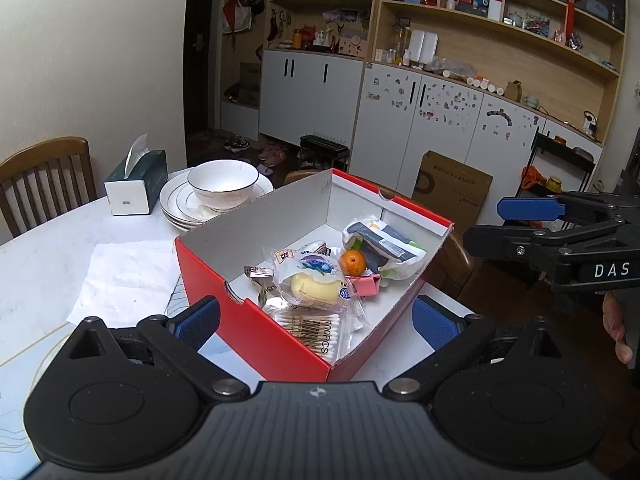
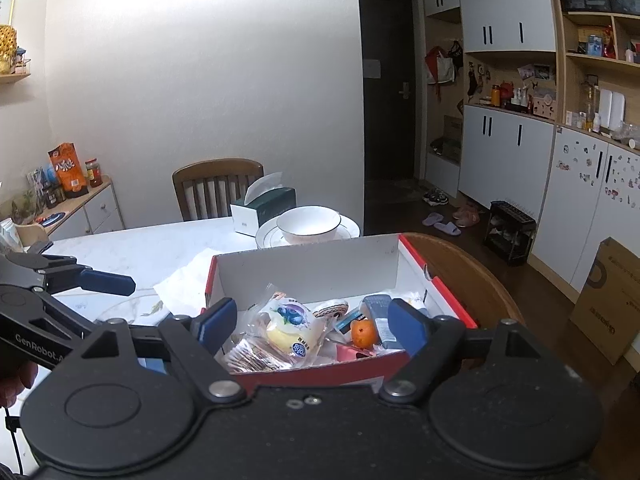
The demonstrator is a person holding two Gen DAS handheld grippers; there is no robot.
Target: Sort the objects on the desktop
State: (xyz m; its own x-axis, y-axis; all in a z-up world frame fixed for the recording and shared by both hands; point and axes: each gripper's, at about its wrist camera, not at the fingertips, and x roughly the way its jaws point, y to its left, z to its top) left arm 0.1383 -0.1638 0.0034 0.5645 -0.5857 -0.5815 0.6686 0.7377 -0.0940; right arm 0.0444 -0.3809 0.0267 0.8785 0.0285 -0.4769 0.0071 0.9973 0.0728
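A red cardboard box (image 1: 256, 320) with a white inside stands at the table's corner. It holds a bagged yellow bun (image 1: 316, 286), an orange (image 1: 353, 262), a pack of cotton swabs (image 1: 316, 330), a pink packet (image 1: 366, 286) and a white wrapped pack (image 1: 384, 246). My left gripper (image 1: 316, 322) is open and empty, its fingers either side of the box's near corner. My right gripper (image 2: 312, 324) is open and empty above the box's near wall (image 2: 320, 370); the bun (image 2: 290, 334) and orange (image 2: 363, 333) lie between its fingers. The right gripper also shows at the right of the left wrist view (image 1: 532, 220).
A white bowl (image 1: 222, 184) sits on stacked plates (image 1: 176, 200) beside a green tissue box (image 1: 138, 182) at the table's far side. A white paper sheet (image 1: 124, 276) lies left of the box. Wooden chairs (image 1: 40, 176) stand around the table. A brown carton (image 1: 452, 188) stands on the floor.
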